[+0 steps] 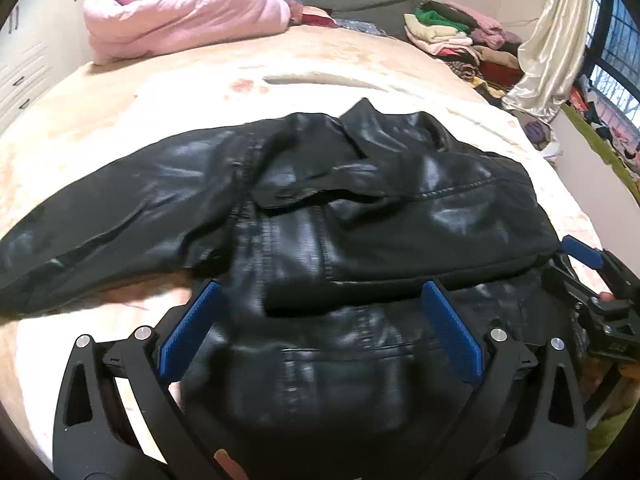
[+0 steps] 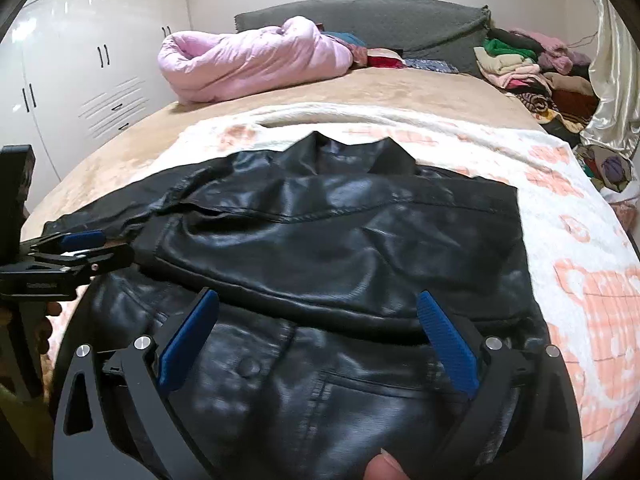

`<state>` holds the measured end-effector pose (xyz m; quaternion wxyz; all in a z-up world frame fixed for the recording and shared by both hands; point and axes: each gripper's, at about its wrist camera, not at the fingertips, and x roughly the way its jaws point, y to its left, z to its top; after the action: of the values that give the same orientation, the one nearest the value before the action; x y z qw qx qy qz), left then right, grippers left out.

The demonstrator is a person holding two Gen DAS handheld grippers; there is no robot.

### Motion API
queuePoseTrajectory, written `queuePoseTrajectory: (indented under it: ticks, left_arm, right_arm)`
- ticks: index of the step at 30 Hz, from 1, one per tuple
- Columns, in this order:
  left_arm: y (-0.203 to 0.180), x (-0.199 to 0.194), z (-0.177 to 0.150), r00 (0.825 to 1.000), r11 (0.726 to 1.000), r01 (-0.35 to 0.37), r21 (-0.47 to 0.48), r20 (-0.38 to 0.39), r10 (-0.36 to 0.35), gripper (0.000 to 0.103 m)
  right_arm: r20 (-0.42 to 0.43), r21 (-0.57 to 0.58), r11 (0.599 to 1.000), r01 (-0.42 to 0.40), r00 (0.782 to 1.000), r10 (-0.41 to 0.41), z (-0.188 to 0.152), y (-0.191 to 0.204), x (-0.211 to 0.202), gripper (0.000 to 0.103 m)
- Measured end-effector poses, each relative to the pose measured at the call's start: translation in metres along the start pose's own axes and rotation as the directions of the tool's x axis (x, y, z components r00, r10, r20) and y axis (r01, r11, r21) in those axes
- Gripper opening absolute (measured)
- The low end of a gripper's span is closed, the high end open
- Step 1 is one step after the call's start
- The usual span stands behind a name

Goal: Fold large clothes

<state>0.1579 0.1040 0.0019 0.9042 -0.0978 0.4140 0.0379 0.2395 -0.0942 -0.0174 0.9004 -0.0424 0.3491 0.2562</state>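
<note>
A black leather jacket (image 1: 320,216) lies flat on the bed, collar away from me. Its right sleeve is folded across the body; its left sleeve (image 1: 100,216) stretches out to the left. My left gripper (image 1: 320,292) is open, blue pads spread wide, just above the jacket's lower half. My right gripper (image 2: 318,300) is open too, hovering above the folded sleeve (image 2: 340,236) and the hem. The right gripper shows at the right edge of the left wrist view (image 1: 588,272). The left gripper shows at the left edge of the right wrist view (image 2: 76,248).
The bed is covered by a white and peach patterned blanket (image 2: 580,264). A rolled pink quilt (image 2: 248,60) and a grey headboard (image 2: 380,20) are at the far end. A pile of clothes (image 2: 528,72) and a cream curtain (image 1: 552,48) stand at the far right. White wardrobes (image 2: 80,60) stand at the left.
</note>
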Motion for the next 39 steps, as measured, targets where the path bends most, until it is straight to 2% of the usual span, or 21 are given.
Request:
queuePoseTrajectory:
  ticks: [16,23,30,36,39]
  left_arm:
    - [0.062,-0.028,0.001,0.997,0.993,-0.05,-0.102,0.053,0.055,0.094]
    - [0.092,-0.033,0.001,0.995,0.982,-0.037,-0.186,0.082,0.053,0.094]
    - [0.121,-0.044,0.002,0.986,0.97,-0.106,-0.221,0.105,0.132,0.094]
    - [0.147,-0.054,0.002,0.98,0.954,-0.114,-0.277,0.124,0.153,0.094]
    - [0.159,-0.061,0.003,0.97,0.945,-0.148,-0.291,0.141,0.196,0.094]
  right_arm:
    - [0.004,-0.033,0.999,-0.042,0.999,0.042,0.024,0.064,0.004,0.099]
    - [0.013,-0.081,0.996,-0.038,0.999,0.04,0.035,0.093,0.005,0.099]
    - [0.027,-0.131,0.99,-0.059,0.998,0.063,0.047,0.121,0.01,0.099]
    - [0.022,-0.17,0.982,-0.076,0.996,0.081,0.056,0.147,0.02,0.099]
    - [0.017,-0.177,0.98,-0.09,0.995,0.094,0.06,0.158,0.025,0.099]
